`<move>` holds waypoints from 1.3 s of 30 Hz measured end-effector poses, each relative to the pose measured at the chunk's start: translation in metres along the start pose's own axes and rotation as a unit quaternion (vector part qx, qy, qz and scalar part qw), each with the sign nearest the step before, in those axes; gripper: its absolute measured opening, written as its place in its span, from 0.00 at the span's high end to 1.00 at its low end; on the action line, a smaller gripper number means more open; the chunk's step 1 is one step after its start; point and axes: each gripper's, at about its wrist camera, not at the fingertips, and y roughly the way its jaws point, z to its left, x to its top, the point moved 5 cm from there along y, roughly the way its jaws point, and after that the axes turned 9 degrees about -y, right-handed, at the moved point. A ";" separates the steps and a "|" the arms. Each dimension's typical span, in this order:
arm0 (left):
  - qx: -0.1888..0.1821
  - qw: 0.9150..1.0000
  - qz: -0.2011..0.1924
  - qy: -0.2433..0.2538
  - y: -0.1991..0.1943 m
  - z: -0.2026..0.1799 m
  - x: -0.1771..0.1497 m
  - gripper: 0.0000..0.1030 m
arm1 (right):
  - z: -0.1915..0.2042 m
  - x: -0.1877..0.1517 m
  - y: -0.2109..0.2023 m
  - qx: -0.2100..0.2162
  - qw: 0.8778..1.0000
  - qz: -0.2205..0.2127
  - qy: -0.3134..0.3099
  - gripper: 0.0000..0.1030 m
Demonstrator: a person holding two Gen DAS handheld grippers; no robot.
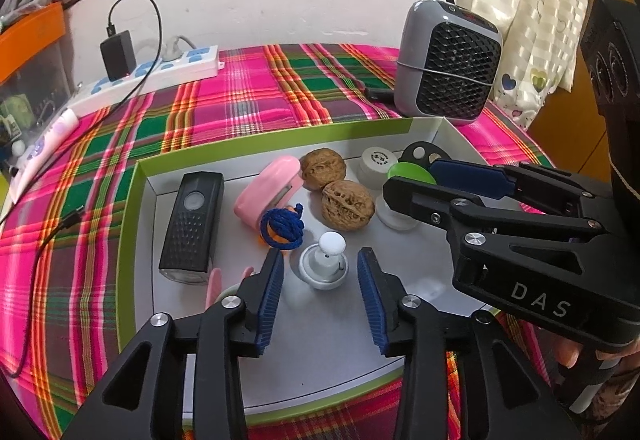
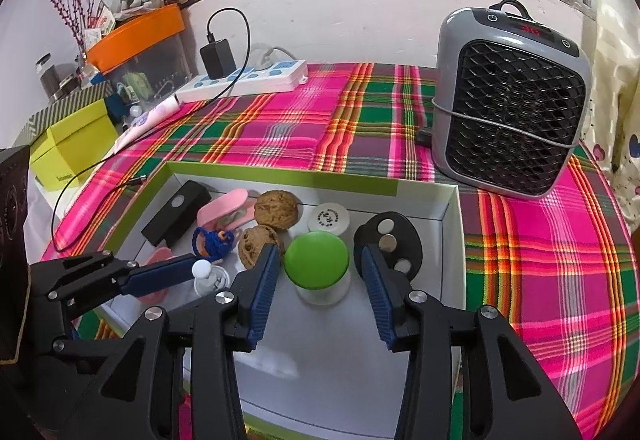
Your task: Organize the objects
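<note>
Left wrist view shows the left tool [image 1: 320, 268] spread, its blue pads either side of a small white knobbed cap [image 1: 325, 266] without pressing it; the cap sits upright on the floor of the white green-rimmed box [image 1: 138, 207], near the front. Right wrist view shows the right tool [image 2: 318, 272] likewise spread, straddling a green-lidded jar [image 2: 318, 268] that stands right of the cap in the same box, untouched by the pads.

My judgement: the box is crowded, so either tool pulling away carelessly could clip a neighbour. A blue knotted cord ball [image 1: 281, 228] sits just behind the left tool's left pad and could snag. Two walnuts [image 1: 336, 189] lie between cap and jar and would roll if nudged. A black oval holder [image 2: 390, 242] sits just beside the right tool's right pad. A black rectangular lamp [image 1: 194, 220] and a pink clip [image 1: 267, 191] occupy the box's left half; a grey fan heater [image 2: 512, 99] stands behind the box on the plaid-covered surface [image 2: 280, 127].
</note>
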 end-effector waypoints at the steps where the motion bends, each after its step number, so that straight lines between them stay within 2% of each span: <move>1: 0.001 1.000 0.000 -0.001 -0.001 0.000 0.000 0.63 | 0.001 0.000 -0.001 -0.001 1.000 -0.001 -0.001 0.57; 23: 0.016 0.999 -0.027 -0.010 -0.044 -0.002 -0.016 0.62 | 0.011 -0.013 -0.041 -0.016 1.000 -0.021 0.013 0.57; 39: 0.024 0.998 -0.048 -0.027 -0.083 -0.005 -0.046 0.62 | 0.027 -0.046 -0.080 -0.025 0.999 -0.022 0.024 0.57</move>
